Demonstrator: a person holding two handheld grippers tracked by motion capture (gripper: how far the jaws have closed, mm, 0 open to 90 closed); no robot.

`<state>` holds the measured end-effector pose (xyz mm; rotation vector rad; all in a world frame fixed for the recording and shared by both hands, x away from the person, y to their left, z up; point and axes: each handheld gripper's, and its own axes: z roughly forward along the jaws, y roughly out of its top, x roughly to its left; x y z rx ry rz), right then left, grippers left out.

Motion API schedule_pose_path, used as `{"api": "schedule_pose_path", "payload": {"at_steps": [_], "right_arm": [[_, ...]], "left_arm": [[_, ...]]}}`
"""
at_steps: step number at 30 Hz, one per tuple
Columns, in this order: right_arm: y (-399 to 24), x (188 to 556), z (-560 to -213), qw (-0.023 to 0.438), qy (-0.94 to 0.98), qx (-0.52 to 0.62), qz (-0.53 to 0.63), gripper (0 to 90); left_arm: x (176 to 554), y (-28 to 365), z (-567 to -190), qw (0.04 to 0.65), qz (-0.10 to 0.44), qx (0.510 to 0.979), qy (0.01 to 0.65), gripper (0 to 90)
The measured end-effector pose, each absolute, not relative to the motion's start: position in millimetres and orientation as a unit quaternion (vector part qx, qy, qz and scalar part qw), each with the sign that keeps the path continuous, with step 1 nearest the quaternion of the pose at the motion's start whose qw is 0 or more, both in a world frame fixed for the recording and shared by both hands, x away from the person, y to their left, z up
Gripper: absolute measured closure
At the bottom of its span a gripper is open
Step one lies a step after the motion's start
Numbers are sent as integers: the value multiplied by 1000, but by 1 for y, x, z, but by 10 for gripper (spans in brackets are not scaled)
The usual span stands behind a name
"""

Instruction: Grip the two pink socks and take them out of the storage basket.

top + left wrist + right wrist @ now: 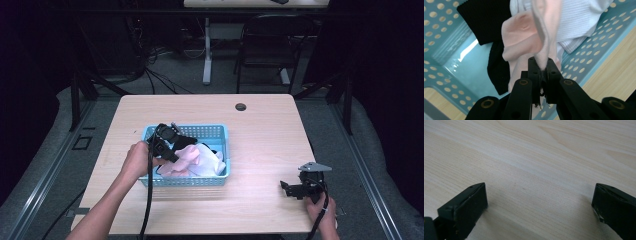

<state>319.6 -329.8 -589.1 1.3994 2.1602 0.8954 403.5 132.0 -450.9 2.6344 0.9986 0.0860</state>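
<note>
the pink sock (524,42) hangs from the left gripper (541,65), whose black fingers (534,72) are pinched tight on a fold of its edge. the sock's body droops below them into the light blue perforated basket (446,42), draped over a white ribbed sock (579,22), with a black sock (486,20) just beside it on the basket floor. in the high view the left gripper (167,142) sits over the left half of the basket (220,132), the person's left hand (135,160) gripping its handle, and the pink (182,160) and white (210,162) fabric is heaped toward the basket's right side. the basket stands on the pale wood counter (260,125), a little left of its middle. well apart, near the counter's right front corner, the right gripper (295,189) rests low over bare wood in the right hand (322,210); its fingers (471,205) stand wide with nothing between them.
</note>
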Motion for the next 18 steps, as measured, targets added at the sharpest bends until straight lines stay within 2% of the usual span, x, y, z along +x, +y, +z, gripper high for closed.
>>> {"api": "schedule_pose_path", "payload": {"at_steps": [18], "right_arm": [[-330, 320, -589, 207, 776, 502, 322, 0]], "left_arm": [[407, 138, -425, 157, 36, 924, 346, 855]]}}
